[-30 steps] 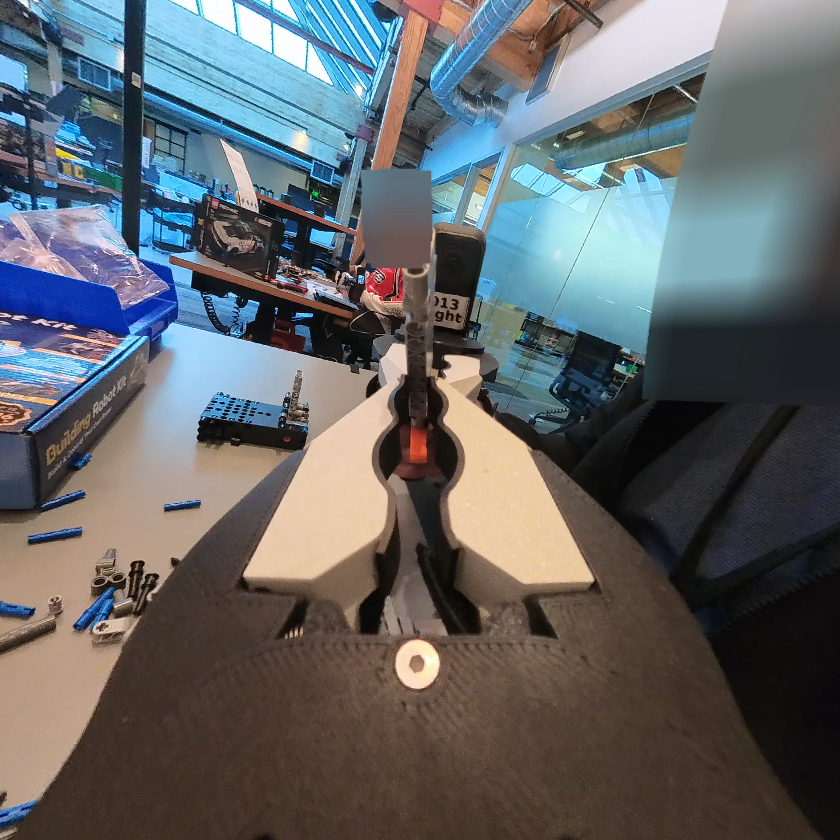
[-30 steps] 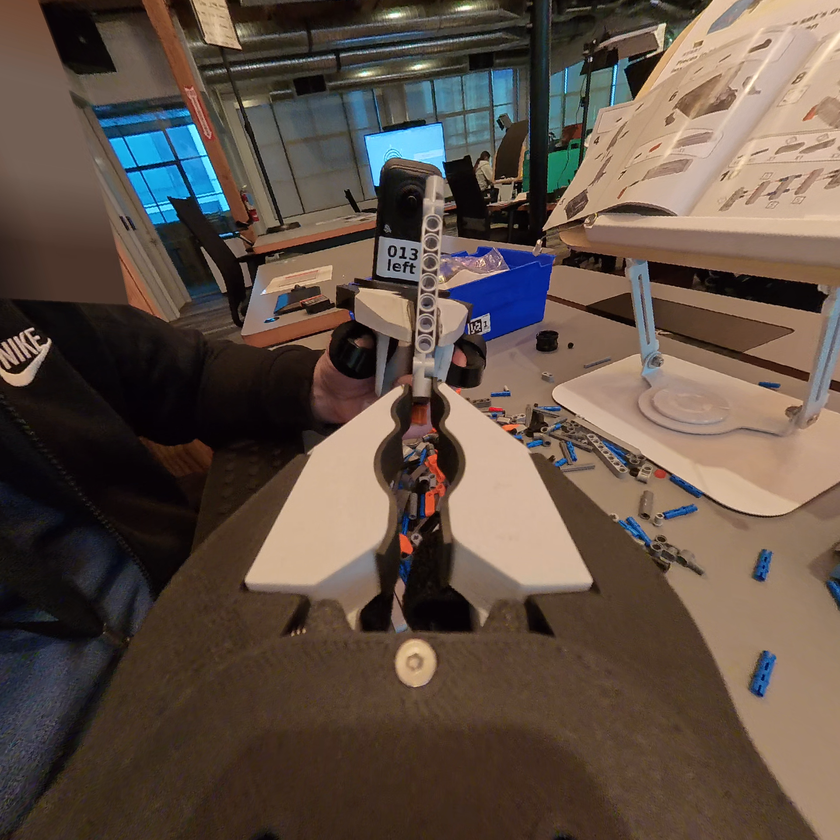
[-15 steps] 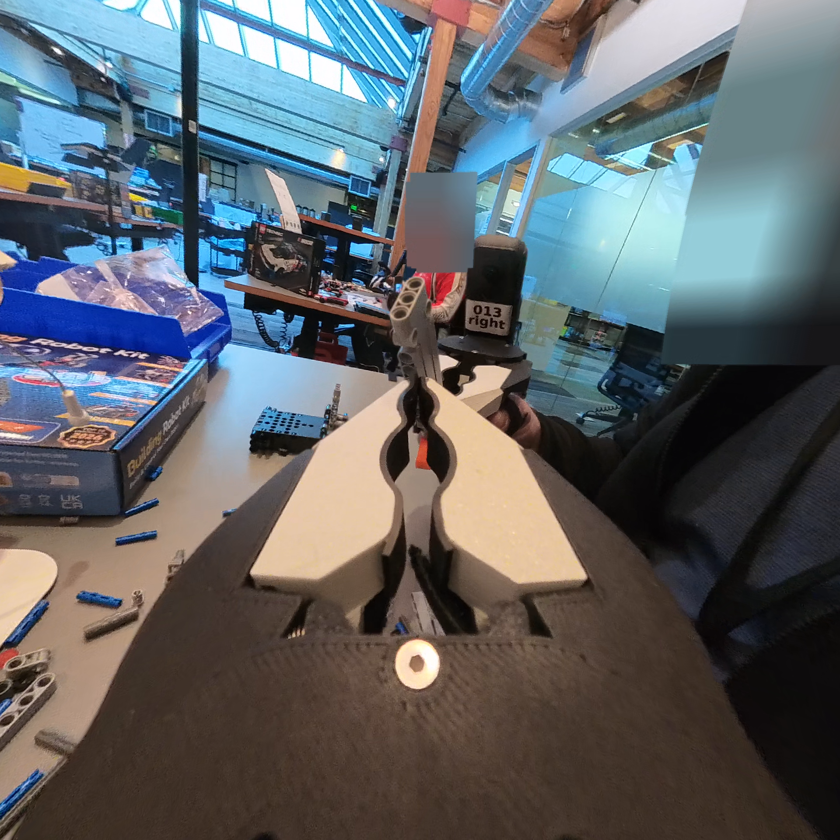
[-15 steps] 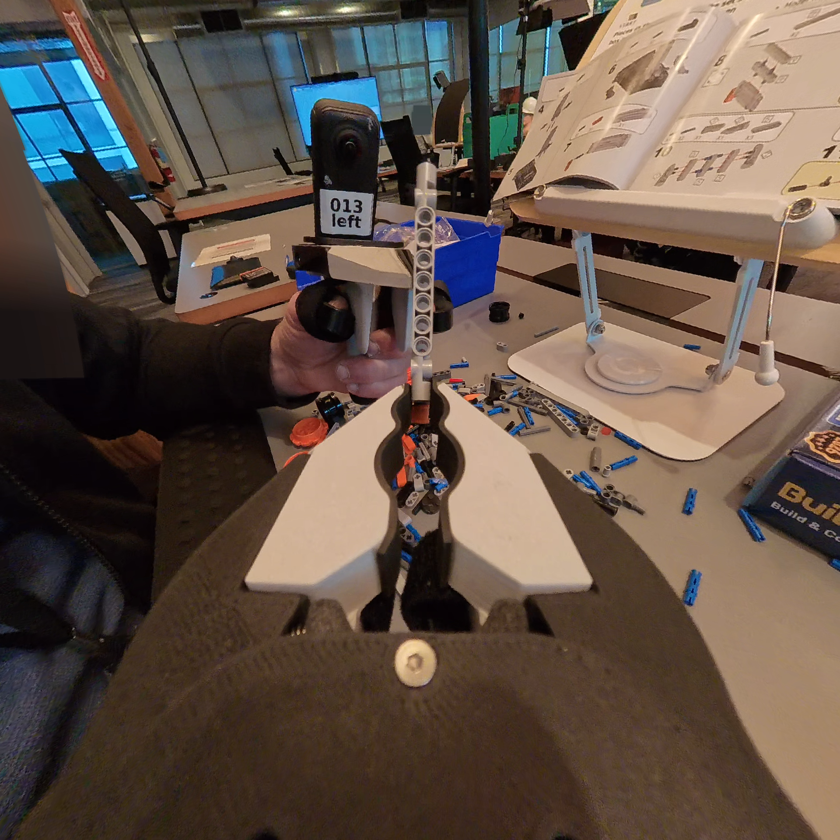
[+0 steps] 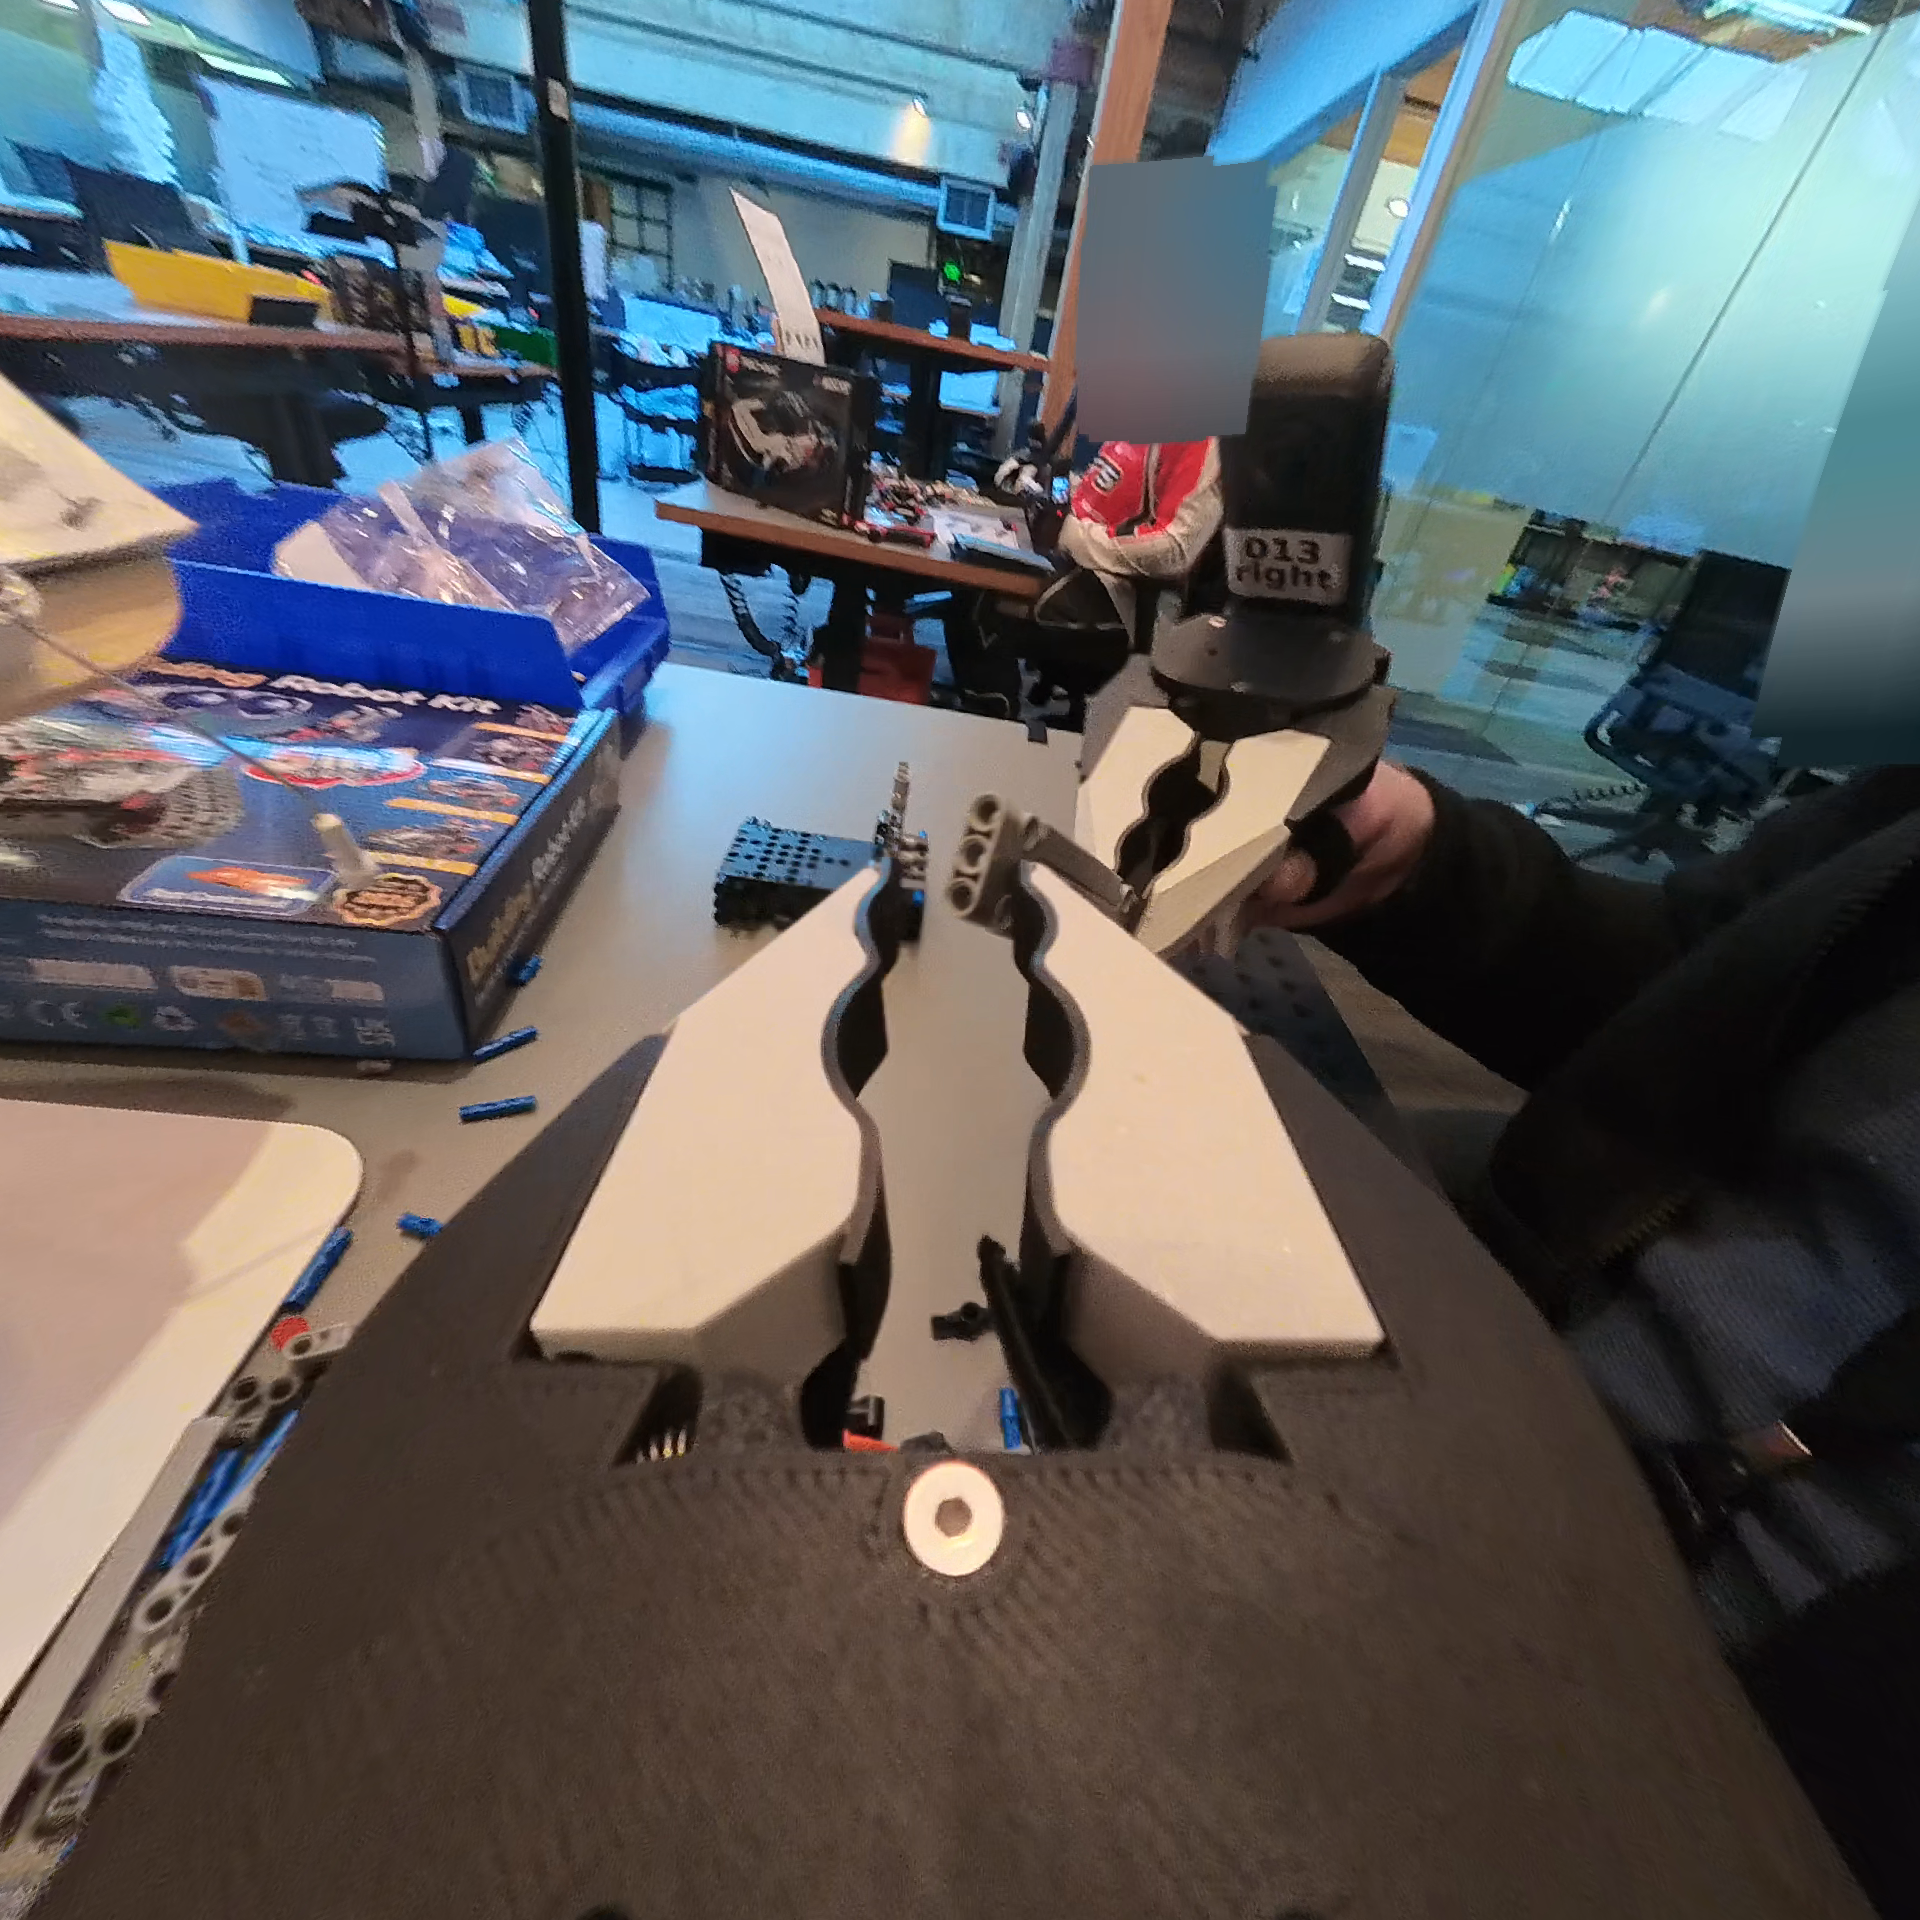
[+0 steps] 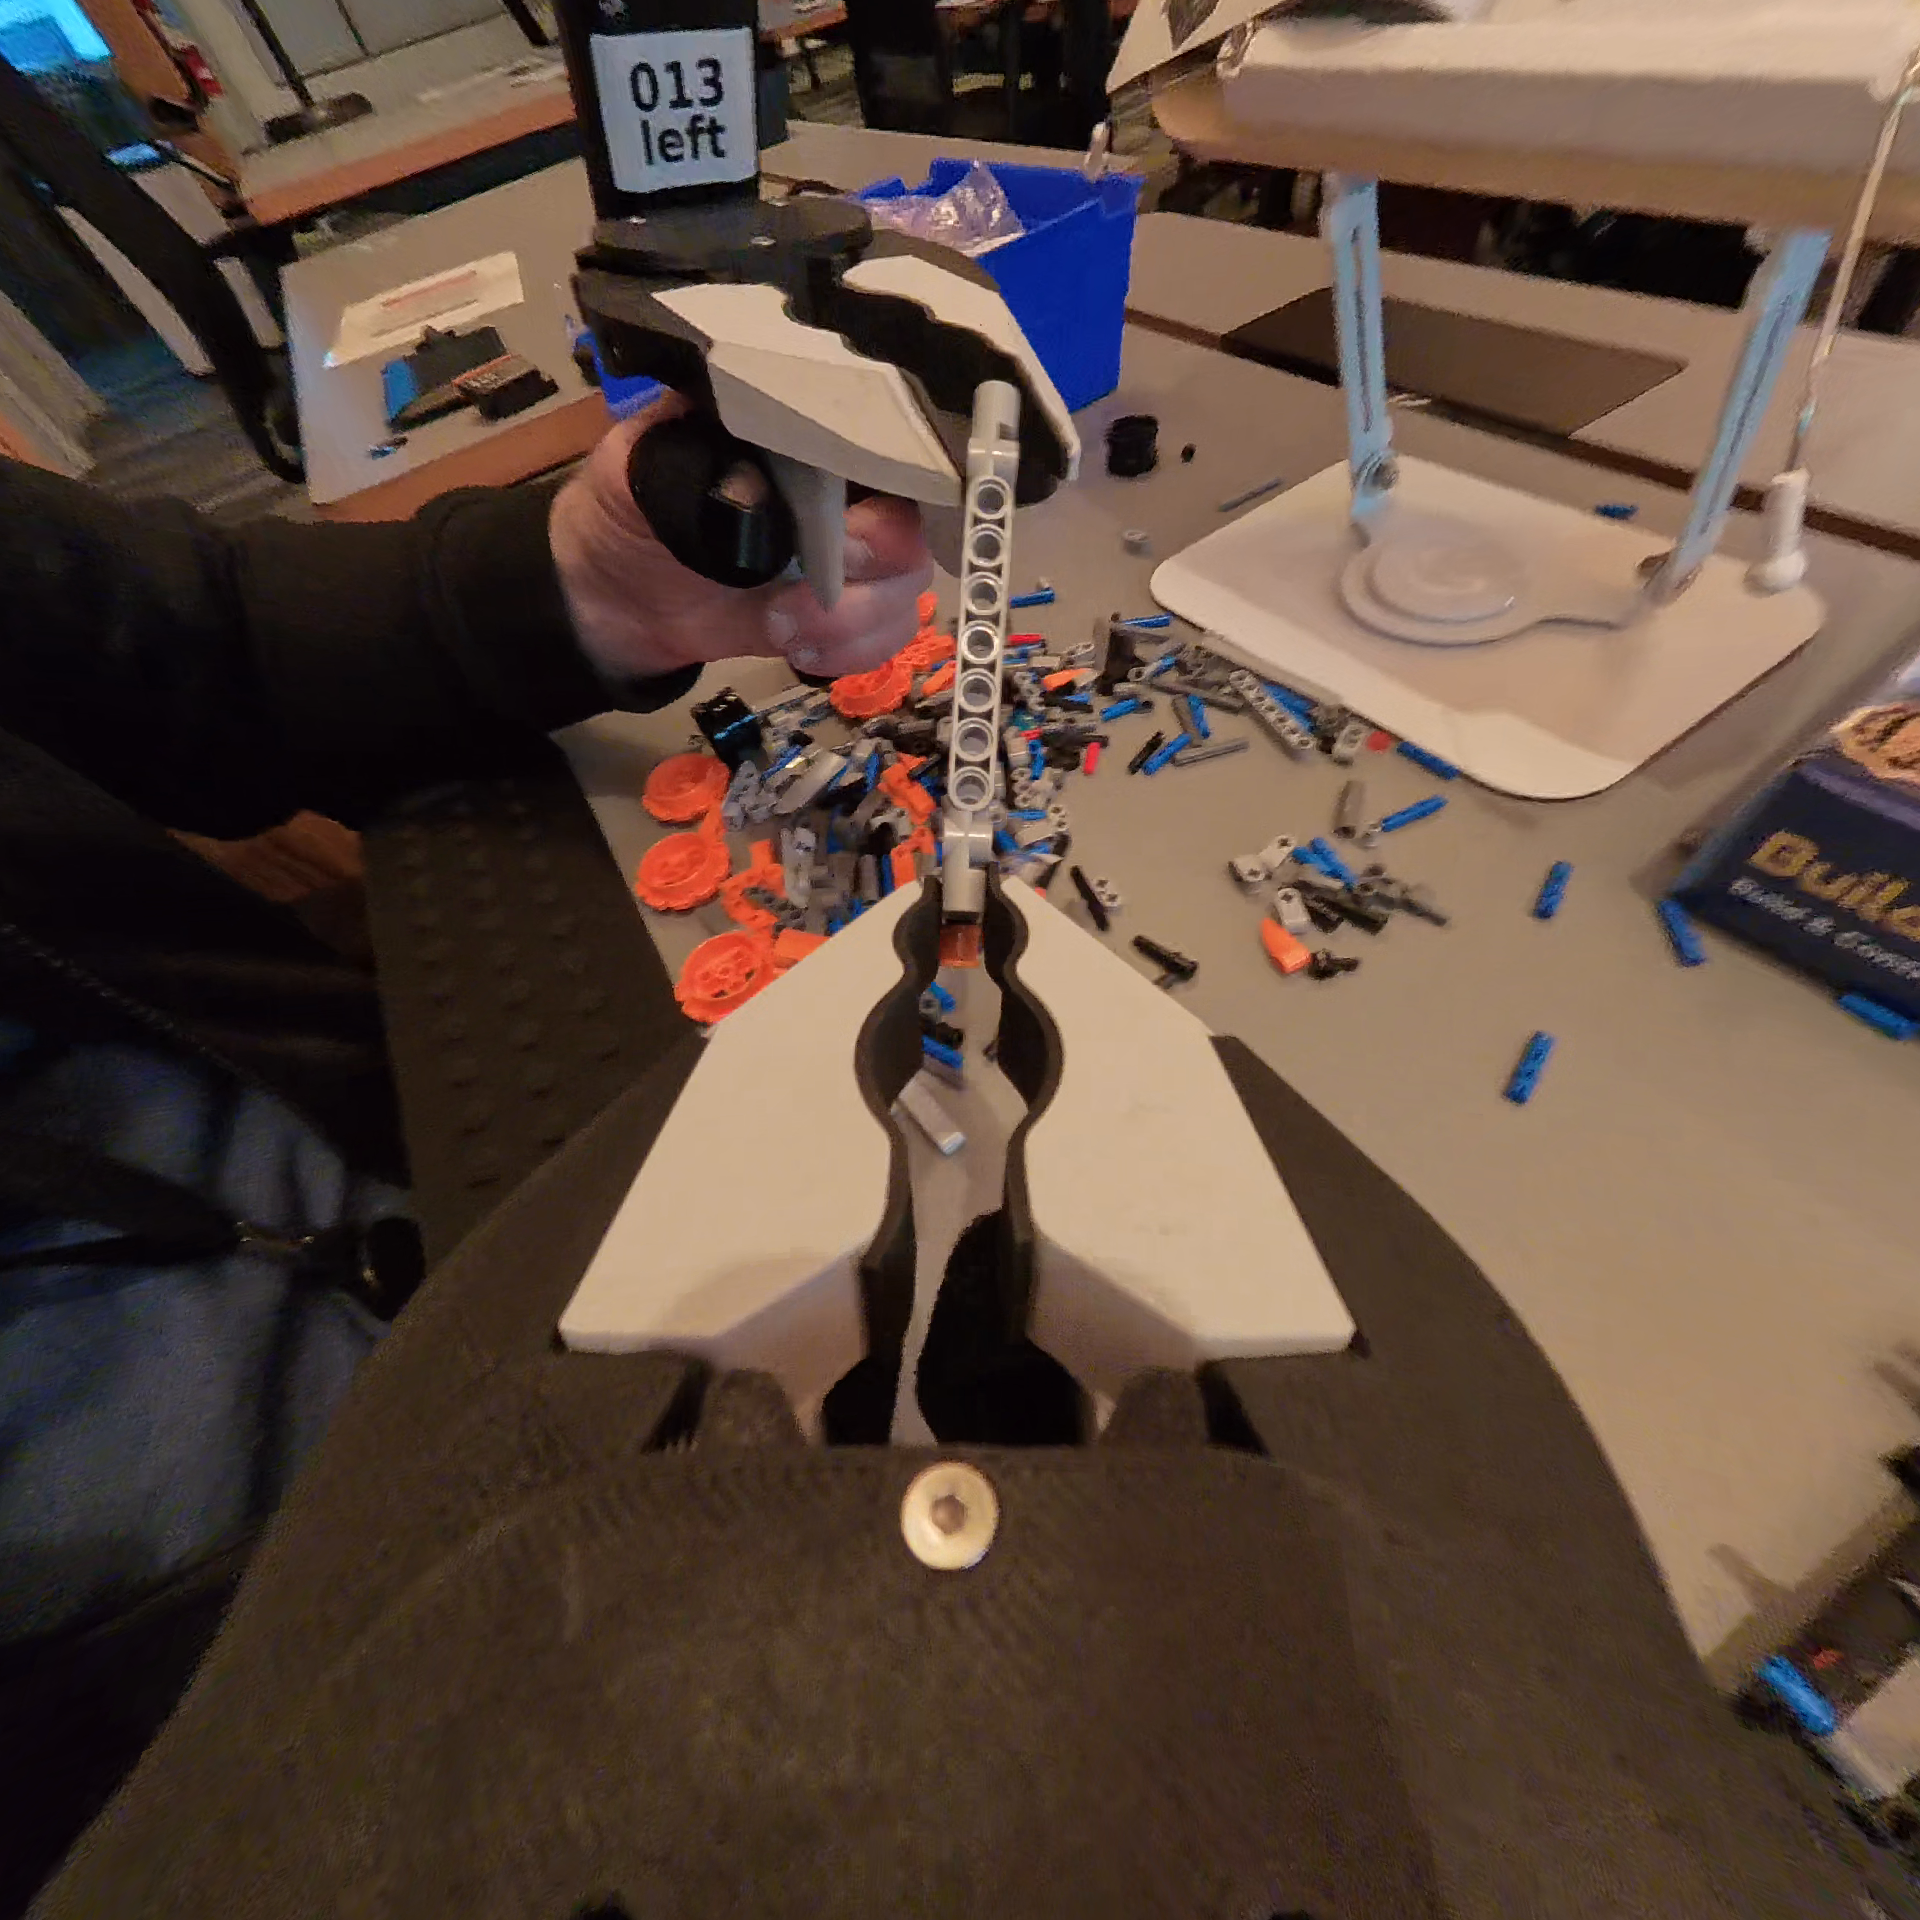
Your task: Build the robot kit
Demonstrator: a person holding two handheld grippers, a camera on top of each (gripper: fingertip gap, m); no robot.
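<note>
The right claw (image 6: 961, 914) is clenched on one end of a grey beam (image 6: 982, 644), held above the surface (image 6: 1558, 1195). Its long axis points at the released left claw (image 5: 951, 894). Only the right view shows the loose parts (image 6: 935, 748) beneath.

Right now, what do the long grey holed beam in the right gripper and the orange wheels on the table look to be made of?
Grey beam: apparently rigid moulded plastic, matte to satin, with crisp uniform round holes. Orange wheels: likely the same hard plastic, evenly coloured, with moulded spokes and slightly glossy rims. The right gripper pinches the beam's lower end.
</note>
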